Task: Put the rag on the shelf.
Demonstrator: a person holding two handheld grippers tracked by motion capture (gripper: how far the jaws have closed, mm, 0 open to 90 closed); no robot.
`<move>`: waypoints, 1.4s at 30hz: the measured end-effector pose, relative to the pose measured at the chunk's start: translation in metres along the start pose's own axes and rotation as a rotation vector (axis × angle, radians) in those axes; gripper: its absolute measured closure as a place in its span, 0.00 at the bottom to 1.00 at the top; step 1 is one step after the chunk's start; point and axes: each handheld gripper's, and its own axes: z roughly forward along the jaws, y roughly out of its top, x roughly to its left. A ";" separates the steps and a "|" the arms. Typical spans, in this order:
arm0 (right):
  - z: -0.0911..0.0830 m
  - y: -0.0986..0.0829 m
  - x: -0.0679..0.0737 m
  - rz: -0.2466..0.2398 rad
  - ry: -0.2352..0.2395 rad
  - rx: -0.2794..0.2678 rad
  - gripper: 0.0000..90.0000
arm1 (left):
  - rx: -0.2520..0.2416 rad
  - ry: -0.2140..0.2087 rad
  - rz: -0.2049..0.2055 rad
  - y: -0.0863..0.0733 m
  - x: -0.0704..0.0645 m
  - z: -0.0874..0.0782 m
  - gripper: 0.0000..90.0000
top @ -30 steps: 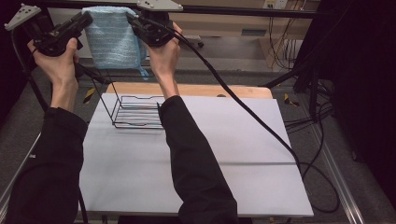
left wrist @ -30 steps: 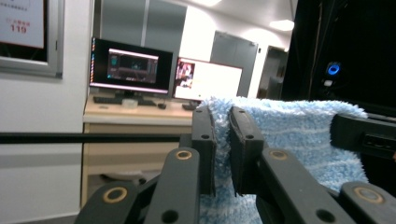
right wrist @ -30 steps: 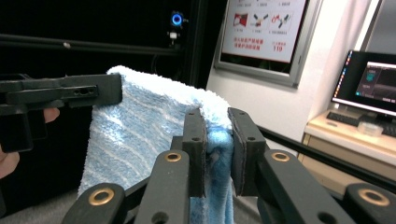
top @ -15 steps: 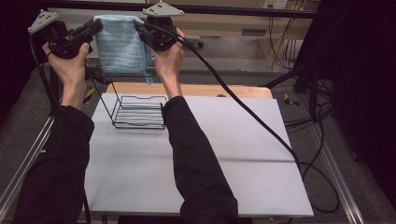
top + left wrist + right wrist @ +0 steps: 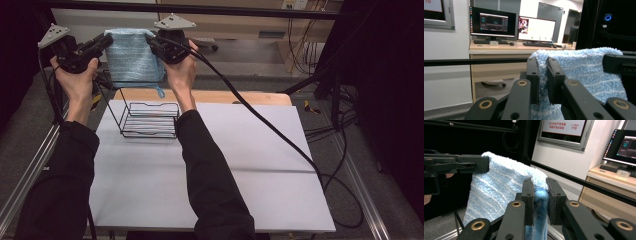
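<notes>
1. Cloth edges go out of sight where the jaws meet them: in the left gripper view the corner of the blue towel [image 5: 584, 72] passes between the two black jaws of the left gripper [image 5: 542, 78], and its lower part is cut off by the gripper body.
2. Jaws of the right gripper [image 5: 540, 200] hide the other top corner in the right gripper view, where the towel hangs down in a darker fold between them.
3. From the high view, the far side of the towel [image 5: 131, 57] cannot be seen, and the wire rack [image 5: 149, 119] covers part of the wooden board [image 5: 235, 96] behind it.
4. Both grippers are clamped on the towel, one on each top corner, left gripper [image 5: 102, 44] and right gripper [image 5: 152, 42] level with each other.
5. Stretched between them, the towel hangs flat in the air above the far left part of the white table [image 5: 240, 170], over the wire rack.
6. Its pile is fluffy, light blue with paler stripes.
</notes>
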 end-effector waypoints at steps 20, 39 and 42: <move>-0.007 -0.033 0.018 0.037 0.077 0.052 0.87 | 0.066 -0.069 0.002 -0.033 0.010 -0.028 0.90; -0.032 -0.046 0.034 -0.025 0.180 0.083 0.85 | 0.089 -0.162 -0.015 -0.048 0.010 -0.060 0.88; -0.035 -0.047 0.037 -0.051 0.189 0.105 0.85 | 0.117 -0.159 0.004 -0.048 0.007 -0.064 0.88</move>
